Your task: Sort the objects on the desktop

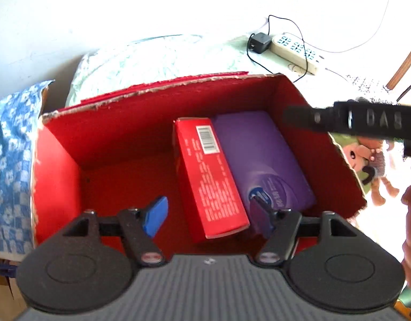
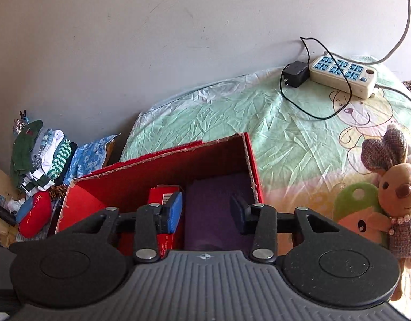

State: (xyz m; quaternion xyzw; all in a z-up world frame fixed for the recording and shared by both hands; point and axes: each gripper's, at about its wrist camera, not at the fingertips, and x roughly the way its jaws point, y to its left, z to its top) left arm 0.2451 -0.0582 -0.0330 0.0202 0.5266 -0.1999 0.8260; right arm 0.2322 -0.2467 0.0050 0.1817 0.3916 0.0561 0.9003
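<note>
Red cardboard box holds a red carton and a purple tissue pack side by side, long axes running away from the jaws. Left gripper wide and empty above the carton. Right gripper wide, empty — over the purple pack. Plush rabbit lies outside, rightward, nearer the right gripper.

Left hand-held gripper and right hand-held gripper, both empty, jaws apart.
</note>
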